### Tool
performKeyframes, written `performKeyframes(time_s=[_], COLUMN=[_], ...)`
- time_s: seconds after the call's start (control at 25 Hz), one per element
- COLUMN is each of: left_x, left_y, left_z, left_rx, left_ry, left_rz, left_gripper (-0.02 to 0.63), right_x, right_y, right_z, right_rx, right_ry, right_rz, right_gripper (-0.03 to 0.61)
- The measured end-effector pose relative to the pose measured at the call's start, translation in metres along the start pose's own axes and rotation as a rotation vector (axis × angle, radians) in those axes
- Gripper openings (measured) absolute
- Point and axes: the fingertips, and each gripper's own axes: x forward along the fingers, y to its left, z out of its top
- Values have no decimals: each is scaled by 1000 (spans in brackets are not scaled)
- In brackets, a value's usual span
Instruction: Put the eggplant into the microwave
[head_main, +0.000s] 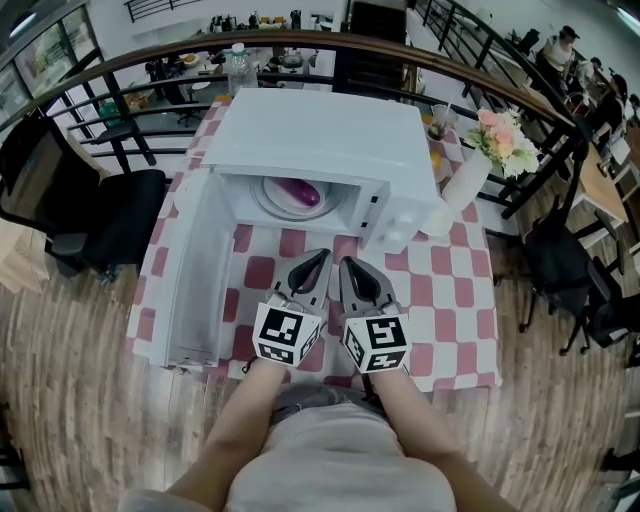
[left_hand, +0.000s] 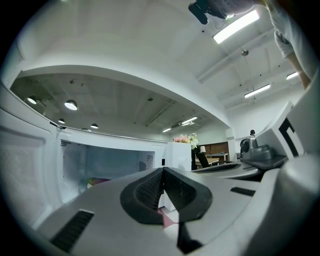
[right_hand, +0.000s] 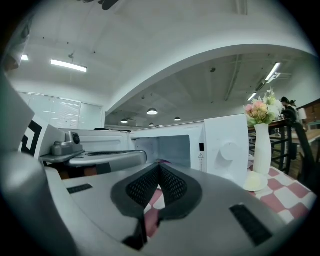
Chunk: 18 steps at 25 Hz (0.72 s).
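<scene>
The white microwave (head_main: 320, 130) stands on the checked table with its door (head_main: 195, 270) swung wide to the left. The purple eggplant (head_main: 303, 191) lies inside on the white turntable plate (head_main: 272, 205); in the left gripper view it is a faint purple shape (left_hand: 96, 182) in the cavity. My left gripper (head_main: 322, 256) and right gripper (head_main: 345, 264) hover side by side just in front of the opening. Both are shut with nothing between their pads, as the left gripper view (left_hand: 163, 172) and the right gripper view (right_hand: 159, 167) also show.
A white vase (head_main: 463, 180) of pink flowers and a small white dish (head_main: 437, 222) stand right of the microwave. A black office chair (head_main: 90, 210) sits left of the table, and a dark railing (head_main: 500, 90) curves behind it.
</scene>
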Motion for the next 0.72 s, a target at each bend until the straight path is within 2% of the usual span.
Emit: performKeyframes(time_s=[0.72], left_x=[3], left_y=[-5], left_z=[0], left_rx=[26], left_ry=[22], left_rz=[-25], left_gripper=[4], right_x=[-2], right_y=[4], right_z=[8], right_rx=[-28], right_ry=[-40], right_rz=[8], right_gripper=[23])
